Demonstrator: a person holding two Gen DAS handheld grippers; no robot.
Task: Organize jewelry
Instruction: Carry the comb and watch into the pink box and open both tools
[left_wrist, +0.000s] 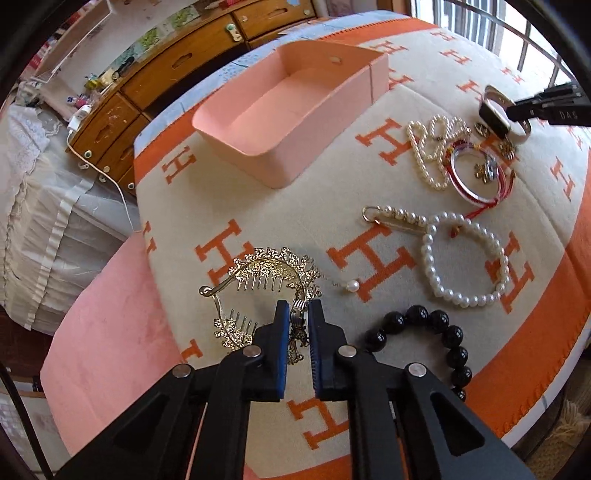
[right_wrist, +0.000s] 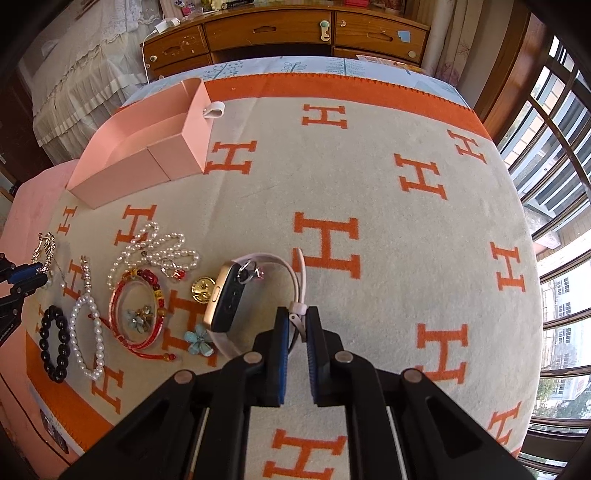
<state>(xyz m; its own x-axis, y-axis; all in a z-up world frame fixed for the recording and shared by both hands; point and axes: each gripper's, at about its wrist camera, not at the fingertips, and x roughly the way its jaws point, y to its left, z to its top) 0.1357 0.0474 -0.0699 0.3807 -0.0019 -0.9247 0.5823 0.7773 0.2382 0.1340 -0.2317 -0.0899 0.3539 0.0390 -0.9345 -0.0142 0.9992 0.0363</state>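
My left gripper (left_wrist: 298, 314) is shut on the gold hair comb (left_wrist: 266, 273), which lies on the blanket just ahead of the fingers. My right gripper (right_wrist: 296, 319) is shut on the pale strap of a smartwatch (right_wrist: 229, 295), whose gold and black body lies to the left of the fingers. The open pink box (left_wrist: 273, 122) stands empty farther back; it also shows in the right wrist view (right_wrist: 147, 155). A pearl bracelet (left_wrist: 461, 258), a black bead bracelet (left_wrist: 439, 339), a red bangle (left_wrist: 476, 173) and a pearl piece (left_wrist: 432, 147) lie between the grippers.
Everything lies on a cream blanket with orange H marks (right_wrist: 369, 184) spread over a bed. A blue flower brooch (right_wrist: 199, 341) and a gold button (right_wrist: 203, 286) lie by the watch. A wooden dresser (right_wrist: 280, 29) stands behind, and windows are on the right.
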